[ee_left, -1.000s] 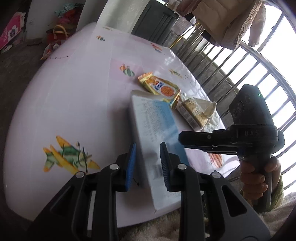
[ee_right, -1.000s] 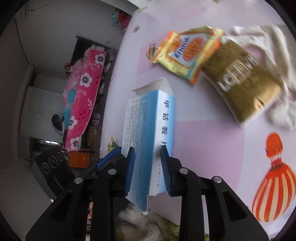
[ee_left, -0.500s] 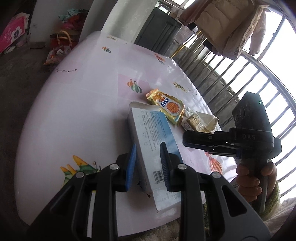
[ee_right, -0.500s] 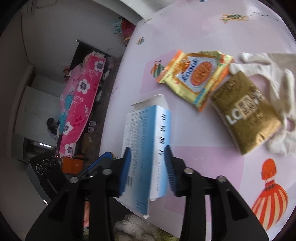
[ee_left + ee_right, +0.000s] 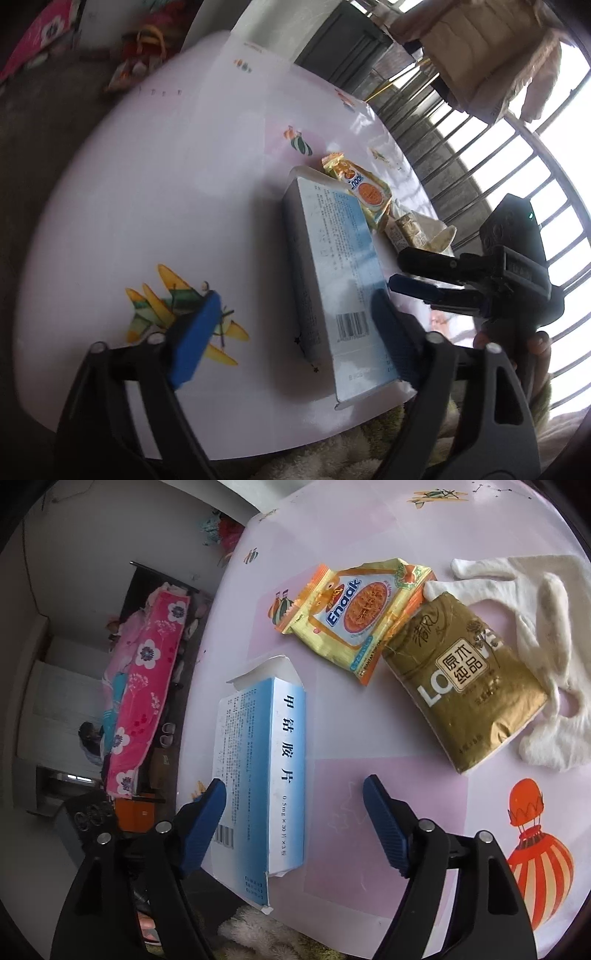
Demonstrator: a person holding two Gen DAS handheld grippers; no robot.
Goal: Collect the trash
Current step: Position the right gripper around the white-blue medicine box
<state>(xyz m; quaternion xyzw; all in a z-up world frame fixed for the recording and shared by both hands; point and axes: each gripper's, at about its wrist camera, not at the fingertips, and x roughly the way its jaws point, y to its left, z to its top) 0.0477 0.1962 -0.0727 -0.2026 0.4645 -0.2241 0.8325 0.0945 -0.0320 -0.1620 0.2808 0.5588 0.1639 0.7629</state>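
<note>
A long blue and white medicine box (image 5: 332, 277) (image 5: 266, 760) lies on the pink table (image 5: 166, 184) near its front edge, one end flap open. My left gripper (image 5: 293, 341) straddles its near end with the jaws opening, and the pads are off the box. My right gripper (image 5: 293, 827) (image 5: 398, 268) comes in from the right, its jaws also opening around the box without pressing it. Beyond the box lie a yellow snack wrapper (image 5: 354, 609) (image 5: 364, 188) and a gold tissue pack (image 5: 465, 686).
A white cloth glove (image 5: 535, 627) lies against the tissue pack at the far right. The table edge (image 5: 258, 901) runs just under the box's near end, with fluffy fabric below it. Window bars (image 5: 498, 166) stand behind the table.
Both grippers' jaws have spread wide from a narrow hold on the box, letting it go. The box now rests on the table.
</note>
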